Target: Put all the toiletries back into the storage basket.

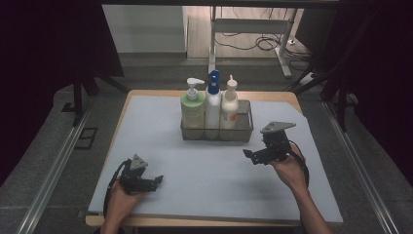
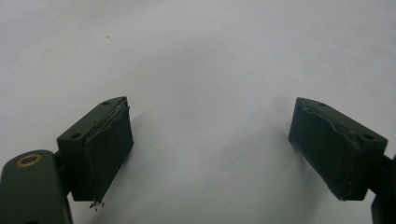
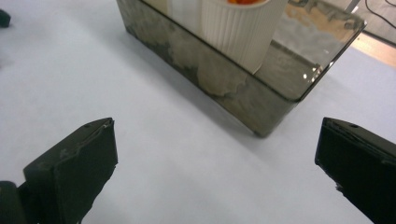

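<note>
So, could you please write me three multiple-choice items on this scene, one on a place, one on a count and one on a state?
1. Where do the bottles stand?
A. in the tray
B. on the floor
C. in a hand

2. How many bottles are there?
A. one
B. three
C. five

3. How are the left gripper's jaws?
A. shut on a bottle
B. shut on nothing
C. open

Key: 1 A, the tray walls surround them; 2 B, green bottle, blue-topped bottle, white bottle; 3 C, the left gripper shows bare table between its jaws.
</note>
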Available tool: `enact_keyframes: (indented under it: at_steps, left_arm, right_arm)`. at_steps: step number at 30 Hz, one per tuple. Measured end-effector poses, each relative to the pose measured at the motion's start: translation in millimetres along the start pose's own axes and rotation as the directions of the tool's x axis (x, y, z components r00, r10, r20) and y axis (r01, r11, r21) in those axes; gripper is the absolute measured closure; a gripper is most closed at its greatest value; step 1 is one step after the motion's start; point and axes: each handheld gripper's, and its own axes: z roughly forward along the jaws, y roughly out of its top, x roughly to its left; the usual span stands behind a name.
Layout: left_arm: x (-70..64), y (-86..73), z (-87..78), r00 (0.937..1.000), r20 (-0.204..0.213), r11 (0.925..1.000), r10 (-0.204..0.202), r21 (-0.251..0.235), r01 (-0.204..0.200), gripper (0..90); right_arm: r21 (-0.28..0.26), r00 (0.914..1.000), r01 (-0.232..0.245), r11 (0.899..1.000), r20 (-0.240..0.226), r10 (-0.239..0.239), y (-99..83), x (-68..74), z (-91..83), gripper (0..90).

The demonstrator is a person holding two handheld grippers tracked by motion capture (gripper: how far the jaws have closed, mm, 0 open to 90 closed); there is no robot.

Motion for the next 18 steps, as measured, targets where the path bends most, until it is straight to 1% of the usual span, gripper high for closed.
enact_keyframes:
  at_steps: [5, 9, 18]
  left_arm:
    - [0.1, 0.1, 0.1, 1.0, 0.002, 1.0, 0.004, 0.001, -0.004, 12.6]
    - [0.1, 0.0, 0.1, 1.0, 0.003, 1.0, 0.003, 0.001, -0.003, 12.5]
    - [-0.4, 0.1, 0.3, 1.0, 0.004, 1.0, -0.004, 0.0, 0.004, 12.3]
  right_arm:
    - [0.007, 1.0, -0.002, 1.0, 0.001, 0.002, -8.6, 1.9, -4.5, 0.0]
    - [0.008, 0.9999, -0.013, 1.0, 0.0, 0.013, -15.3, 2.6, -8.3, 0.0]
    - [0.008, 0.9997, -0.024, 1.0, 0.006, 0.024, -33.2, 1.8, -19.9, 0.0]
